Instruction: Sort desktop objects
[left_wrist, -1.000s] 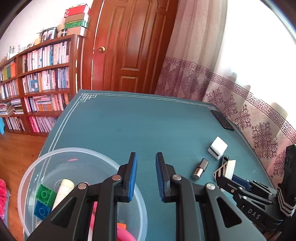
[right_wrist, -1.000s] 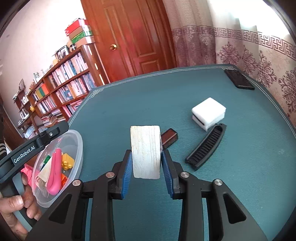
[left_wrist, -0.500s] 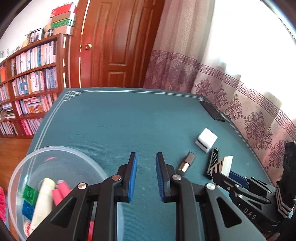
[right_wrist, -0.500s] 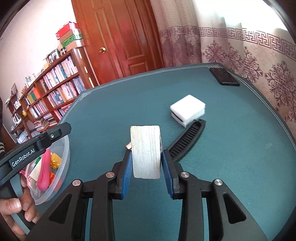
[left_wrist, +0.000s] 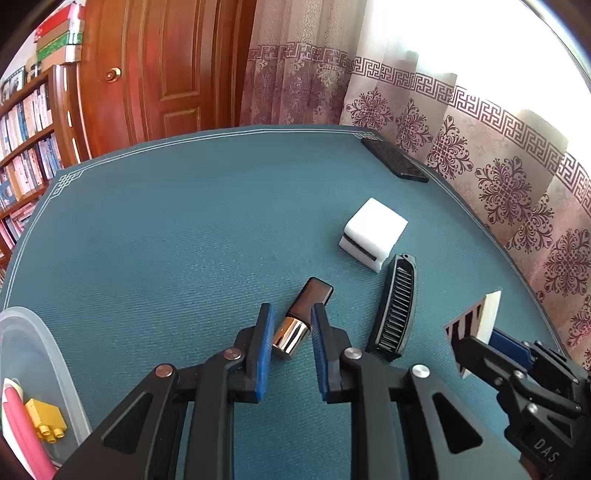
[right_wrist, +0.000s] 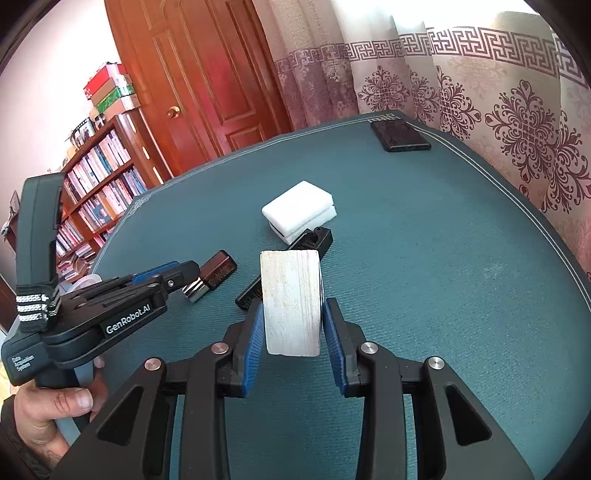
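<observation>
Far left of the lipstick (left_wrist: 314, 297): clear tub (left_wrist: 33, 354) at the edge of the surface (left_wrist: 166, 240), already holding a yellow brick (left_wrist: 46, 419) and something pink. Was right under the left tool (left_wrist: 291, 312) a second ago; now slid off to the side, so clearly done with that drop and on to the next grab.

At the lipstick itself: left tool spread open, one blue pad either side of the gold end, not squeezing yet. Can't tell if touching. Looks like a close-and-lift from here, then back to the tub.

Just right of the lipstick: black comb (left_wrist: 397, 306) lying flat, with a white foam block (left_wrist: 373, 232) just past its far tip. Beyond those, well away from the lipstick, a dark phone (left_wrist: 395, 164) near the far edge.

Furthest right of the lipstick: right tool (right_wrist: 292, 308) pinching a pale card-deck-looking block (right_wrist: 291, 299), same grip as a second ago, hanging above the surface over the near end of the comb. Probably waiting its turn at the tub.

Still three loose bits left, so roughly mid-sort.
</observation>
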